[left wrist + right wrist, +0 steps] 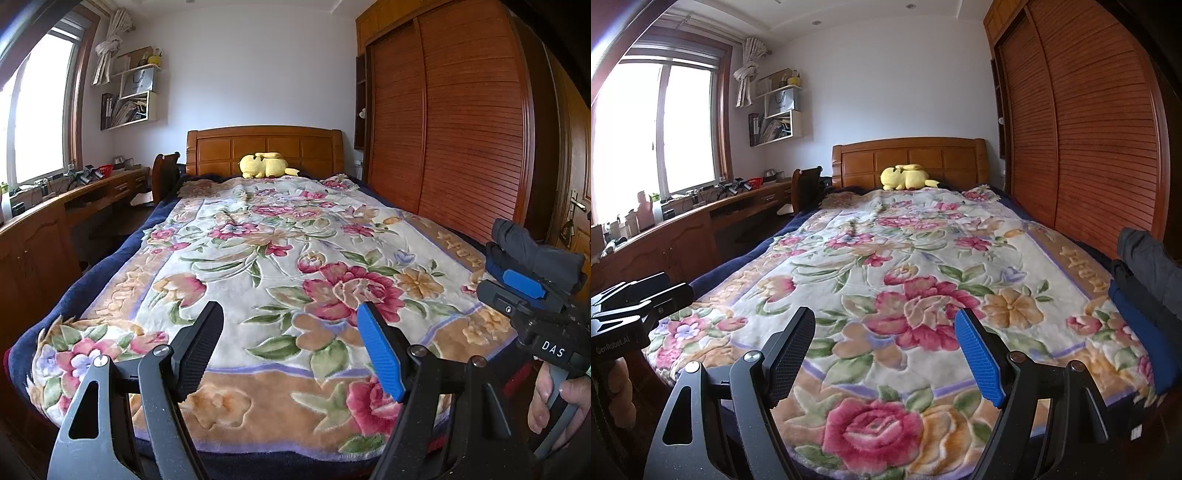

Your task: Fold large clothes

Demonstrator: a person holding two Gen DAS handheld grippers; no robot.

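A dark grey and blue garment (532, 254) lies bunched at the right edge of the bed; in the right wrist view it shows at the far right (1145, 273). My left gripper (291, 345) is open and empty above the foot of the bed. My right gripper (886, 349) is open and empty too, also above the foot of the bed. In the left wrist view the right gripper's body (535, 306) sits just in front of the garment. In the right wrist view the left gripper's body (631, 306) shows at the left edge.
A floral blanket (280, 258) covers the bed. A yellow plush toy (264, 164) lies by the wooden headboard (264, 146). A wooden wardrobe (454, 122) stands along the right, a desk (74, 199) with clutter under the window on the left.
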